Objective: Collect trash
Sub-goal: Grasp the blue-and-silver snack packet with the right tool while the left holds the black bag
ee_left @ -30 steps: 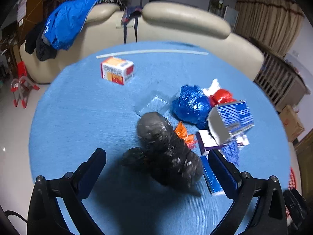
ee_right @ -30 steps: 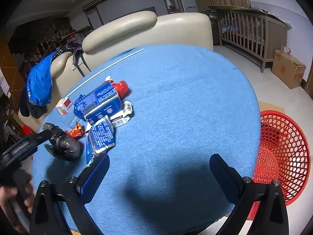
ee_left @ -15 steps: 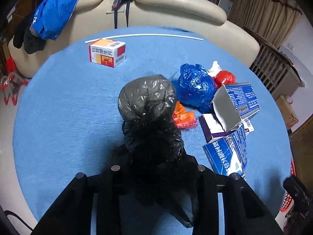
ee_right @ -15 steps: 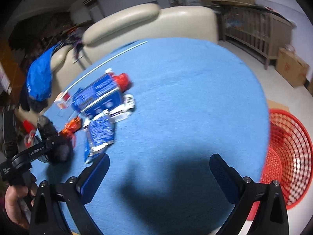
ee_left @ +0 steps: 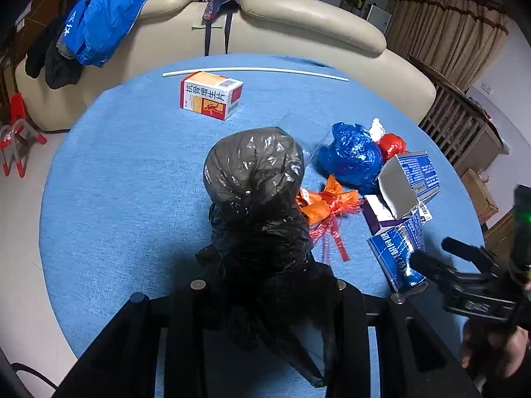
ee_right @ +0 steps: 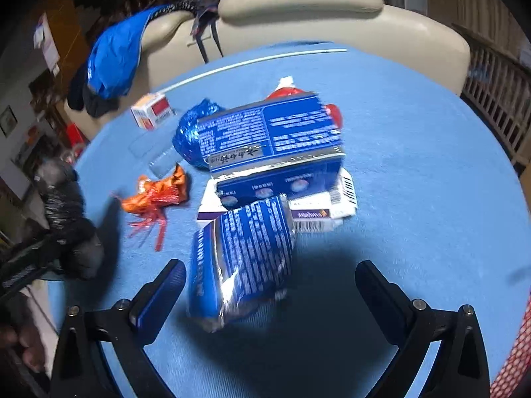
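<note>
My left gripper is shut on a black plastic bag and holds it above the blue round table. The bag also shows at the left of the right wrist view. My right gripper is open, its fingers either side of a crumpled blue foil packet, which also shows in the left wrist view. Behind it lie a blue carton, a flat purple-and-white box, an orange wrapper, a blue bag and a red bag.
A red-and-orange medicine box and a white rod lie at the table's far side. A clear plastic tray lies left of the blue bag. A beige sofa with a blue jacket stands behind. A red basket is at lower right.
My left gripper closed on the black bag and lifted it. My right gripper moved left and in over the table, until the blue foil packet lay between its open fingers.
</note>
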Available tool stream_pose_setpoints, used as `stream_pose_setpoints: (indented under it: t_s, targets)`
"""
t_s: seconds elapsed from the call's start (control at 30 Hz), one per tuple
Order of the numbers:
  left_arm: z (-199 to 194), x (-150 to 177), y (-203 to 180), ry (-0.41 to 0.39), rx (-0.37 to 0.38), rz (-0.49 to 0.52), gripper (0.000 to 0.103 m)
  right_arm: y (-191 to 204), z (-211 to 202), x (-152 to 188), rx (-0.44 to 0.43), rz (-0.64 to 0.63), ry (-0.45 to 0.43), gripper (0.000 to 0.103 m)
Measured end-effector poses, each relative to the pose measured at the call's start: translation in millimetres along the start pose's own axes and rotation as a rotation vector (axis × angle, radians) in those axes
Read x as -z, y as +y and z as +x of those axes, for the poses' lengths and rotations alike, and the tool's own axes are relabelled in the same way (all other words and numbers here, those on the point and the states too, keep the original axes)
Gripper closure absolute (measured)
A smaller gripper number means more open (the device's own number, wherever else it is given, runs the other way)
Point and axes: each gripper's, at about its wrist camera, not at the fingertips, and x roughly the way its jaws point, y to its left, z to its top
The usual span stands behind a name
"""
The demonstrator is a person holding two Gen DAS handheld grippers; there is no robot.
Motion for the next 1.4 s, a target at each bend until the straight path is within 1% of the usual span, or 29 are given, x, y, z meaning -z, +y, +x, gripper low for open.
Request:
stream_pose_setpoints:
  t_s: [0.07, 0.1, 0.13, 0.17, 0.2, 0.37, 0.47, 0.57, 0.63, 0.7, 0.77, 0.83, 0.87, 0.93, 0.97, 1.0, 1.03, 1.1, 1.13, 1.2, 1.3, 1.4]
  targets:
    - [0.1, 1.8, 2.9, 0.001, 0.006, 0.0, 0.066, 5.0, 9.9, -1.8, 0.009, -0.014, 0.018, 0.001]
    - [0.9, 2.2, 5.1, 0.002, 0.014, -0.003, 0.066, 8.3, 12.4, -1.2, 0.002, -0.019, 0.021, 0.011]
    - [1.5, 2.9, 5.9, 0.004, 0.011, -0.002, 0.066, 9.5, 14.9, -0.7, -0.011, -0.025, 0.026, 0.012]
    - [2.4, 3.4, 6.8, 0.005, 0.009, -0.001, 0.066, 12.3, 14.6, -0.8, -0.015, -0.034, 0.011, 0.024]
    - [3.6, 3.6, 7.8, 0.01, 0.014, -0.005, 0.066, 15.7, 14.5, -1.1, -0.018, -0.039, 0.004, 0.032]
    - [1.8, 3.6, 5.2, 0.006, 0.014, -0.001, 0.066, 5.2, 6.1, -5.4, -0.12, 0.052, 0.003, 0.045]
    - [-0.3, 3.6, 1.5, 0.004, 0.013, 0.006, 0.066, -4.1, -7.5, 2.8, -0.148, 0.086, -0.01, 0.049]
    - [-3.6, 3.9, -5.1, -0.001, 0.016, 0.016, 0.066, -3.8, -16.8, 12.4, -0.175, 0.091, -0.013, 0.05]
    - [-5.6, 4.2, -9.7, -0.002, 0.017, 0.025, 0.066, -4.5, -23.9, 22.2, -0.183, 0.079, 0.008, 0.046]
    - [-8.1, 4.7, -13.8, -0.006, 0.018, 0.032, 0.066, 3.1, -21.8, 24.8, -0.101, 0.033, 0.026, 0.025]
    - [-10.3, 4.6, -14.7, -0.01, 0.015, 0.036, 0.066, 9.0, -24.7, 27.8, -0.047, -0.021, 0.01, 0.024]
    - [-11.2, 4.4, -14.7, -0.009, 0.012, 0.037, 0.066, 11.1, -24.3, 28.9, -0.035, -0.042, 0.011, 0.021]
    - [-10.6, 4.5, -14.7, -0.006, 0.012, 0.037, 0.066, 14.0, -20.1, 27.5, -0.024, -0.049, 0.015, 0.015]
    - [-9.6, 5.4, -14.5, -0.002, 0.01, 0.038, 0.066, 21.7, -10.9, 27.3, -0.011, -0.082, 0.024, 0.014]
    - [-9.4, 5.8, -14.2, -0.001, 0.011, 0.038, 0.066, 27.3, -6.9, 29.9, -0.014, -0.103, 0.035, 0.016]
    - [-9.5, 6.3, -14.0, -0.001, 0.012, 0.041, 0.066, 33.7, -6.6, 32.0, 0.016, -0.13, 0.019, 0.031]
    - [-9.3, 6.6, -14.6, -0.002, 0.01, 0.044, 0.066, 38.4, -9.7, 34.8, 0.003, -0.149, 0.001, 0.03]
    - [-8.8, 7.5, -13.8, 0.001, 0.009, 0.045, 0.066, 35.3, -16.4, 35.3, -0.052, -0.104, -0.006, 0.042]
    - [-8.8, 8.1, -13.8, 0.001, 0.01, 0.044, 0.066, 30.8, -18.7, 33.5, -0.071, -0.073, -0.011, 0.044]
    - [-9.7, 8.4, -14.2, -0.003, 0.009, 0.046, 0.066, 15.8, -26.0, 31.3, -0.102, -0.002, -0.019, 0.054]
    - [-11.7, 6.9, -15.6, -0.011, 0.017, 0.045, 0.066, 0.6, -34.6, 32.9, -0.13, 0.054, -0.022, 0.055]
    - [-14.0, 6.2, -18.0, -0.014, 0.023, 0.046, 0.066, -8.1, -48.5, 34.7, -0.142, 0.085, -0.053, 0.055]
